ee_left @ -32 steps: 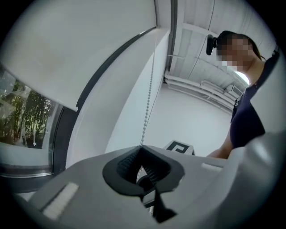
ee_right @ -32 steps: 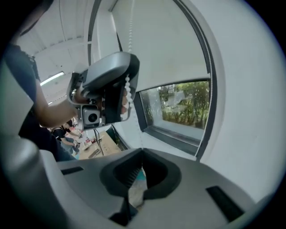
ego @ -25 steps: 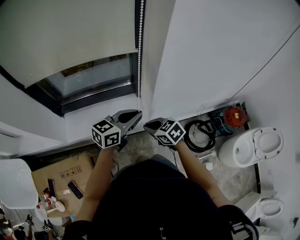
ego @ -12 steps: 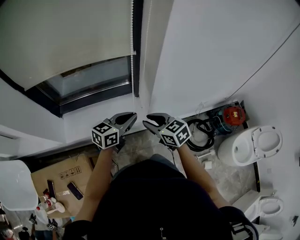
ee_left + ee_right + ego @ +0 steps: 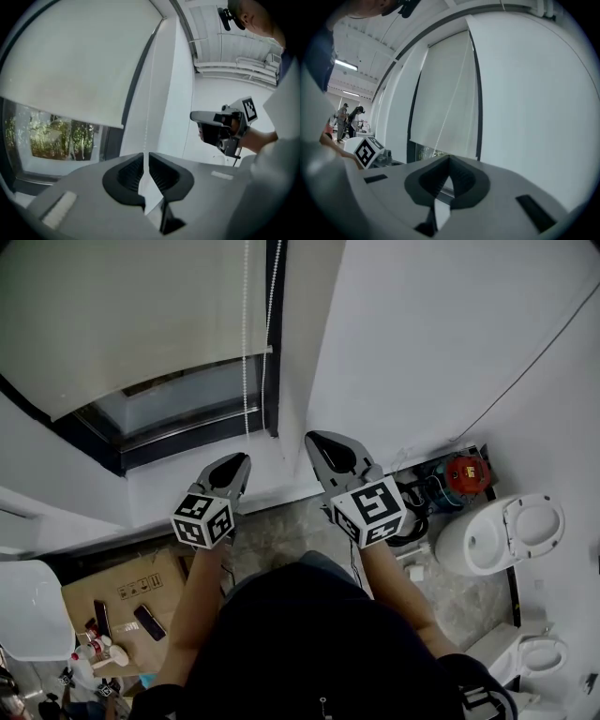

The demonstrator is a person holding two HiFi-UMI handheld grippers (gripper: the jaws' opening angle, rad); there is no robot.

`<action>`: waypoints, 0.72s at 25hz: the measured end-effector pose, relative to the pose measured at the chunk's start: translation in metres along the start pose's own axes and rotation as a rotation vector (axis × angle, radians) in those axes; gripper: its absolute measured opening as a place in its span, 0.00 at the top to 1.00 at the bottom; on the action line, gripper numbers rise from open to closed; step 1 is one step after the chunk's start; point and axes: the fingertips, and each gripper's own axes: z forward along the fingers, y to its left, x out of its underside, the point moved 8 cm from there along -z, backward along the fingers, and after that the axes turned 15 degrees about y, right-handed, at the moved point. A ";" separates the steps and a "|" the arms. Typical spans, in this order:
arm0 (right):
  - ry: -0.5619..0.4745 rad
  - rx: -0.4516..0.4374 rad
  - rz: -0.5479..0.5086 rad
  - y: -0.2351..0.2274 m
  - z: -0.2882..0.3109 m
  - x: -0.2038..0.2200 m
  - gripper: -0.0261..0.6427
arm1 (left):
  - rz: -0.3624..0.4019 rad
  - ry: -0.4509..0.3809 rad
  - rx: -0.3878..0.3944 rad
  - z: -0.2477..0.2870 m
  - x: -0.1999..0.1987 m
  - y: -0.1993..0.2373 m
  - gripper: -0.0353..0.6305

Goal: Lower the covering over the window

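White-walled room with one dark-framed window
Plain white wall (image 5: 450, 324) beside the window (image 5: 178, 404), green trees (image 5: 51, 140) beyond its glass; mottled stone floor (image 5: 469, 601) below; a white toilet (image 5: 497, 535) against the wall, a coiled black hose (image 5: 398, 507) and a red device (image 5: 469, 472) near it; cardboard box (image 5: 131, 582) at left; a ceiling strip light (image 5: 346, 64) glows
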 end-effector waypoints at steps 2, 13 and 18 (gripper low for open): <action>-0.033 0.046 -0.010 -0.001 -0.007 -0.009 0.94 | 0.002 -0.071 -0.072 -0.022 -0.020 0.004 0.91; -0.219 0.233 -0.094 -0.002 -0.049 -0.067 0.94 | 0.187 -0.349 -0.319 -0.107 -0.117 -0.050 0.93; -0.244 0.263 -0.103 -0.004 -0.057 -0.077 0.94 | 0.202 -0.370 -0.333 -0.111 -0.124 -0.063 0.93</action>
